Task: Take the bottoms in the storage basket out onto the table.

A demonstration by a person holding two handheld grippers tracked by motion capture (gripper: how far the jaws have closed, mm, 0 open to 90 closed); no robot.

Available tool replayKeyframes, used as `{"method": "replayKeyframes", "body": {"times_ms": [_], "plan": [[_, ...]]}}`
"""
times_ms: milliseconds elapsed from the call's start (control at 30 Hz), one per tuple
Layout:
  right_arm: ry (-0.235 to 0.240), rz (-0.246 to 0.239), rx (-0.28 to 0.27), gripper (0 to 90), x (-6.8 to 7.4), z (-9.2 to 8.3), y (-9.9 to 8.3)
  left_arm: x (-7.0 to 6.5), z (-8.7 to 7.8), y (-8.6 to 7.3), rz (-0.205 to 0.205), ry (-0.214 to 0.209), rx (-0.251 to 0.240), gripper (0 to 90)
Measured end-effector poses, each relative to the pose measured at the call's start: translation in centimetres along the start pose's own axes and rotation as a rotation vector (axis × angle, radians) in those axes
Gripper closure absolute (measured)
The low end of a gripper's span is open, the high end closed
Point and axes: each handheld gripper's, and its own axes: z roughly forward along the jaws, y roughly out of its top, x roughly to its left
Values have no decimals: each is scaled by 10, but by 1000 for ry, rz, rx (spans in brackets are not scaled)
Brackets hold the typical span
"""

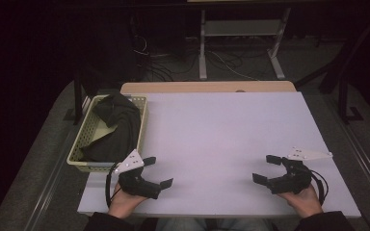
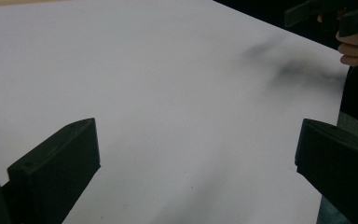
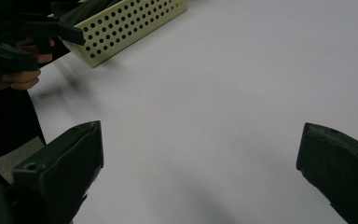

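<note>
Near the front left corner of the white table (image 1: pixel 221 130), my left gripper (image 1: pixel 157 172) is held open, its jaws wide apart with nothing between them. My right gripper (image 1: pixel 266 168) hovers open near the front right edge, likewise holding nothing. In the left gripper view my left gripper (image 2: pixel 196 154) looks over bare tabletop, with the other hand and the right gripper (image 2: pixel 331 16) at the top right. The right gripper view has my right gripper (image 3: pixel 200 158) over bare table and the left gripper (image 3: pixel 23 39) at the top left.
A pale yellow perforated basket (image 1: pixel 89 139) holding dark cloth (image 1: pixel 115 127) stands at the table's left edge, just beyond my left gripper; the basket (image 3: pixel 126 28) also appears in the right gripper view. A metal frame and cables lie on the floor behind the table.
</note>
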Motion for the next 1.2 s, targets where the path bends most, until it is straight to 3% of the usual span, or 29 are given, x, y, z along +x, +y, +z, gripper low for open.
{"method": "replayKeyframes", "body": {"times_ms": [667,1200], "plan": [[-26,-17,23,0,3,0,0,-6,-1,2,11,-19,-2,0],[-31,-11,28,0,3,-1,0,-11,-6,10,18,-6,37,0]]}}
